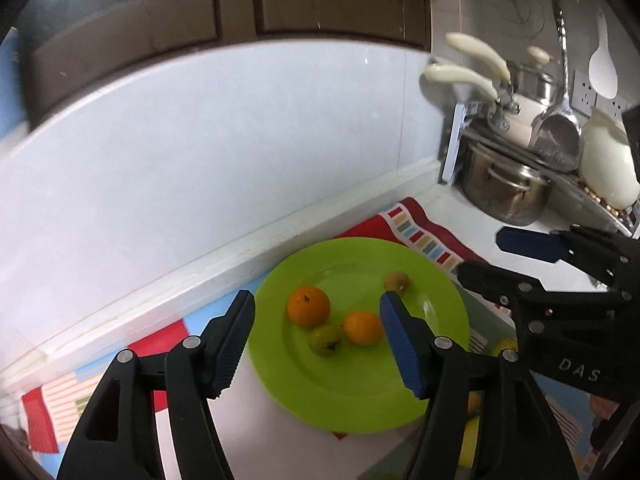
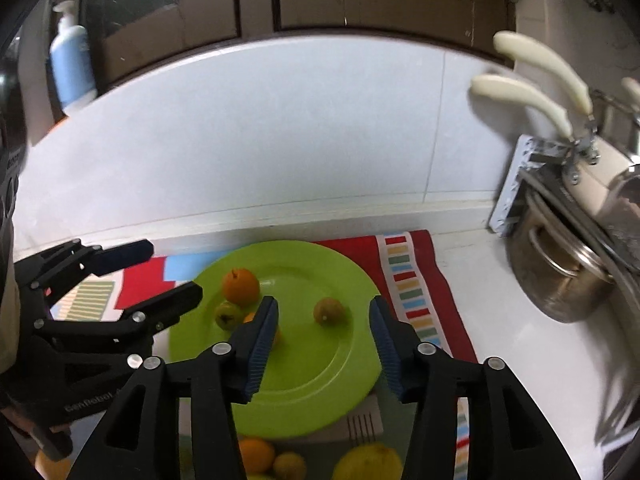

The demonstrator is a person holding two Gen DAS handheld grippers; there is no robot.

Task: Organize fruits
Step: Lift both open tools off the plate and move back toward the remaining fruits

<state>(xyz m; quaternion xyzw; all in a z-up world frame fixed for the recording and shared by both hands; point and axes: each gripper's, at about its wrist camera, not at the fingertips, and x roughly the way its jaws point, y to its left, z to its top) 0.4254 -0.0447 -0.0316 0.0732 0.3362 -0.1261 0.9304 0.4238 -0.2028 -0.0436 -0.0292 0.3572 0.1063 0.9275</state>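
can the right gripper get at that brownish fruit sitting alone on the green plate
Probably yes: the right gripper is open, the brownish fruit lies apart from the others just ahead between its fingers, nothing between.

The green plate (image 1: 360, 392) looks like glossy, smooth plastic. Under it lies a striped woven cloth mat (image 2: 416, 280) on the smooth white bench (image 2: 500, 312). The pot (image 1: 504, 192) is shiny metal. The tongs' pads (image 1: 400, 344) are ribbed blue rubber.
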